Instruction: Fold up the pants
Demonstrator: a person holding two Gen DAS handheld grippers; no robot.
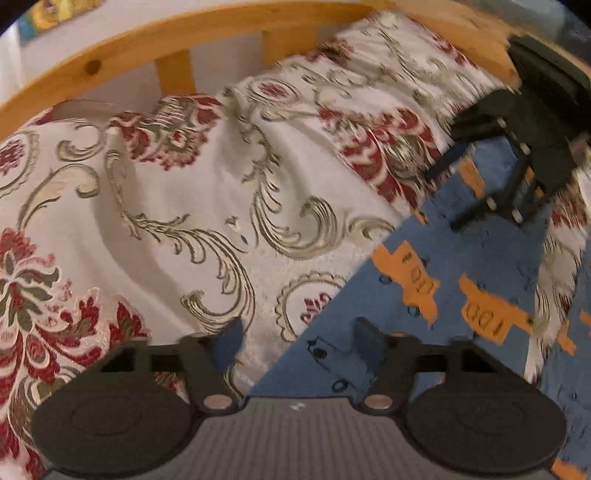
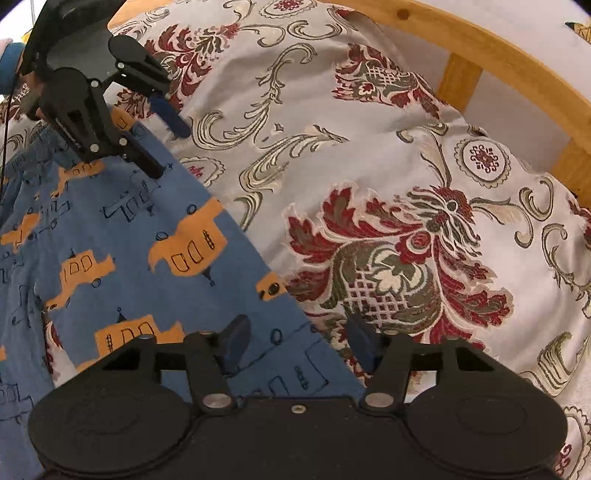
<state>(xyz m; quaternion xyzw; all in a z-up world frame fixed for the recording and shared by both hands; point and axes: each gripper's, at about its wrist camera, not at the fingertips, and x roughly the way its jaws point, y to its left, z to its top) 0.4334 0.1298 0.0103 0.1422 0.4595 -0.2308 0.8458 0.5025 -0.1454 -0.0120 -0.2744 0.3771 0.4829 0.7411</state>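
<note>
Blue pants [image 1: 461, 258] printed with orange trucks lie flat on a floral bedspread [image 1: 166, 203]; they also show in the right wrist view [image 2: 129, 240], with the elastic waistband at far left. My left gripper [image 1: 299, 339] is open, its jaws straddling the pants' straight edge just above the cloth. My right gripper [image 2: 299, 343] is open too, jaws straddling the same edge near the hem. Each gripper shows in the other's view: the right gripper [image 1: 454, 192] and the left gripper [image 2: 170, 147], both open over the pants.
A wooden bed frame rail [image 1: 184, 33] curves around the far side of the bed and also shows in the right wrist view [image 2: 498, 55]. A white wall lies behind the slats. The bedspread [image 2: 406, 184] is rumpled beside the pants.
</note>
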